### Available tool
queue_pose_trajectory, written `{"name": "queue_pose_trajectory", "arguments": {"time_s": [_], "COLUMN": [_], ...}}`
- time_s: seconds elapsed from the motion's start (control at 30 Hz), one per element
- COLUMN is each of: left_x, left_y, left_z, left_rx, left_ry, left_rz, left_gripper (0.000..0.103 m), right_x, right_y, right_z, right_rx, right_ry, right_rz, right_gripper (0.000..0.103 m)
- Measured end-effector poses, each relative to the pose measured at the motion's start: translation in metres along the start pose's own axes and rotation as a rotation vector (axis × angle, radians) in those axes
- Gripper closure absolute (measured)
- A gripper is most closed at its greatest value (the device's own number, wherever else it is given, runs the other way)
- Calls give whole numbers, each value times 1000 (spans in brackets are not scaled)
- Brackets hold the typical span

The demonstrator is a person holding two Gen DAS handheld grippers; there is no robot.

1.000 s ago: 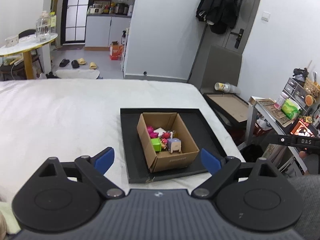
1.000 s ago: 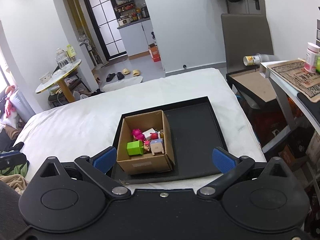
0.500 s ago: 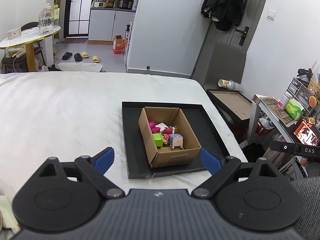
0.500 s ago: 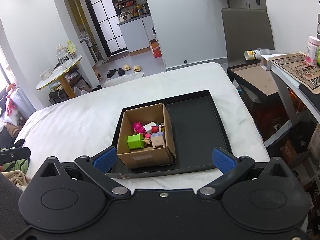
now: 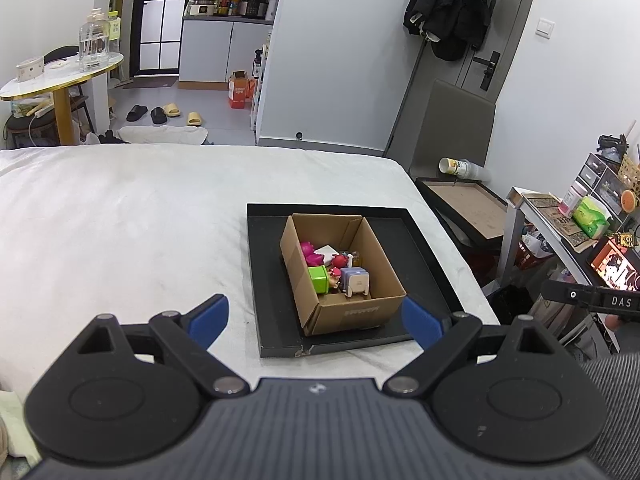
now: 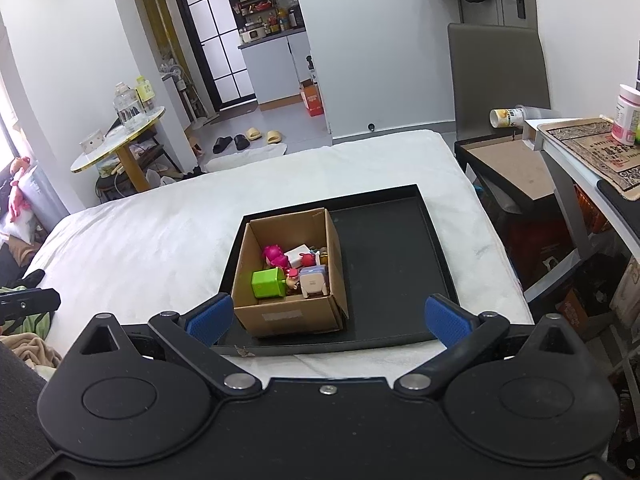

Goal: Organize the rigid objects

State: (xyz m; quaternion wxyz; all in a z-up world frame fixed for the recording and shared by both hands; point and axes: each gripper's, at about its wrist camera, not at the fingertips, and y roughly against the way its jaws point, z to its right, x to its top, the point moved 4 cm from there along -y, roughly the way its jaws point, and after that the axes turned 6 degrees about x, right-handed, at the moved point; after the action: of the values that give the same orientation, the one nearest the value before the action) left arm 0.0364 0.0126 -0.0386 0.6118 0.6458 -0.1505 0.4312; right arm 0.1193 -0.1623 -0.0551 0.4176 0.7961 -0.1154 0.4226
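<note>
Toys (image 5: 334,270) fill the cardboard box (image 6: 290,314) just ahead of both empty hand-held grippers (image 5: 316,318) (image 6: 328,318), fingers spread wide.

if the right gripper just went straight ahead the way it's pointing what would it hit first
Most likely the cardboard box of toys on the black tray: it lies between the open fingers of the right gripper, slightly toward the left one. Depth is unclear, so the tray's near rim might come first.

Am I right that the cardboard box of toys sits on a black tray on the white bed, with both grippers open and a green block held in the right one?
Not quite: the right gripper holds nothing. The right wrist view shows the green block lying inside the cardboard box. The black tray, white bed and open left gripper are as you said.
</note>
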Motion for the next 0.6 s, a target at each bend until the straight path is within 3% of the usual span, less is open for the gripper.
{"name": "queue_pose_trajectory", "arguments": {"time_s": [0.6], "left_x": [0], "left_y": [0], "left_z": [1], "left_rx": [2], "left_ry": [1], "left_rz": [1], "left_gripper": [10], "right_x": [0], "right_y": [-1], "right_z": [-2], "right_rx": [5], "right_ry": [21], "right_rz": [-7], "right_gripper": [0]}}
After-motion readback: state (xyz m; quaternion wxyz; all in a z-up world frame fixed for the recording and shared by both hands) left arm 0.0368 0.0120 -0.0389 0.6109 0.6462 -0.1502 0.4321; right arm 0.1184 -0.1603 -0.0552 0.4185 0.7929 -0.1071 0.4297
